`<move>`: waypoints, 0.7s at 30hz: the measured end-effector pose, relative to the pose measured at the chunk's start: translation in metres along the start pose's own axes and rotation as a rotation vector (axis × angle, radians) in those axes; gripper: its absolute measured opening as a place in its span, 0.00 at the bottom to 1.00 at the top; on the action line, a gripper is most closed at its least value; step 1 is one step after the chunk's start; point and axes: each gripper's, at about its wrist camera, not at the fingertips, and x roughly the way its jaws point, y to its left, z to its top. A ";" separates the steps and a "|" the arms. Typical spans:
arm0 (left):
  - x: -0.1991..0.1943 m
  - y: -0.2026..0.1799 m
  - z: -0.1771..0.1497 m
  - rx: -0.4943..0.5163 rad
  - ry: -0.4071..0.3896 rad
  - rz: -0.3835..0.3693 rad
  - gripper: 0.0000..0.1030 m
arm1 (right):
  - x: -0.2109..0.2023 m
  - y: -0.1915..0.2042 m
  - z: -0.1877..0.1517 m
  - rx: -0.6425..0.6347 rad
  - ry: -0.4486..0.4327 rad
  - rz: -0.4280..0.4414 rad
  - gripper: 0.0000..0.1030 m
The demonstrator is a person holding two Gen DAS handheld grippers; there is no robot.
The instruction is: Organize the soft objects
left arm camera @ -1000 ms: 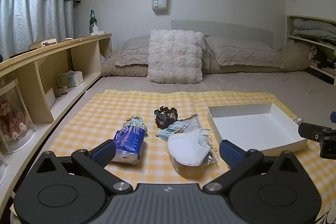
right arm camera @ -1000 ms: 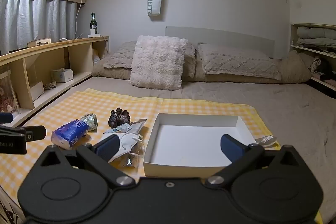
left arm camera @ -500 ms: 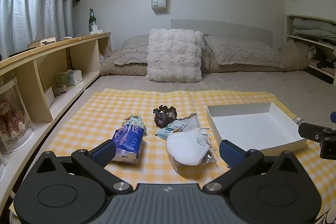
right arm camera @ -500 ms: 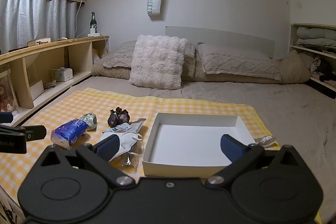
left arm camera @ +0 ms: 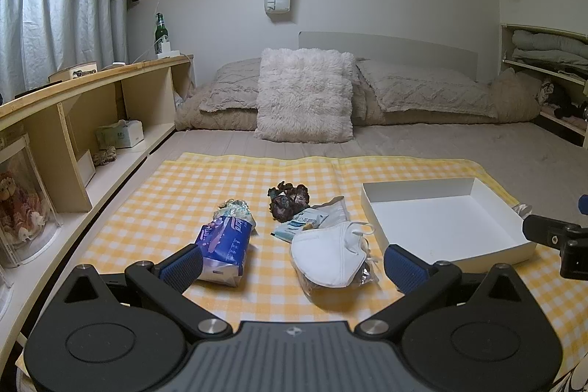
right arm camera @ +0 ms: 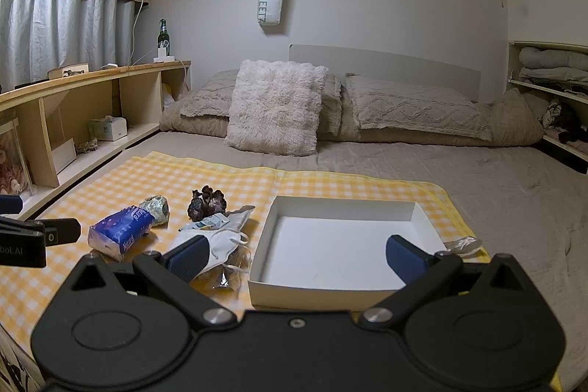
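On a yellow checked cloth [left arm camera: 176, 193] lie a blue tissue pack [left arm camera: 225, 242], a crumpled pale scrunchie [left arm camera: 235, 208], a dark scrunchie [left arm camera: 287, 196], a small wipes packet [left arm camera: 301, 221] and a white face mask [left arm camera: 329, 254]. An empty white box [left arm camera: 441, 221] sits to their right. My left gripper [left arm camera: 294, 267] is open and empty, just short of the mask and tissue pack. My right gripper [right arm camera: 296, 258] is open and empty, hovering at the box's [right arm camera: 341, 237] near edge, with the mask [right arm camera: 224, 241] and tissue pack [right arm camera: 119, 232] to its left.
A wooden shelf unit [left arm camera: 73, 120] runs along the left with a tissue box [left arm camera: 119, 134]. A fluffy cushion [left arm camera: 305, 94] and pillows [left arm camera: 422, 90] lie at the bed's far end. Shelves with folded bedding [right arm camera: 551, 61] stand on the right.
Both views have shifted only slightly; the objects sit marginally farther left in the left wrist view. Both grippers stay open.
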 end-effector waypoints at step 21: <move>0.000 0.000 0.000 -0.001 0.003 -0.001 1.00 | 0.000 0.000 0.000 -0.004 0.003 0.001 1.00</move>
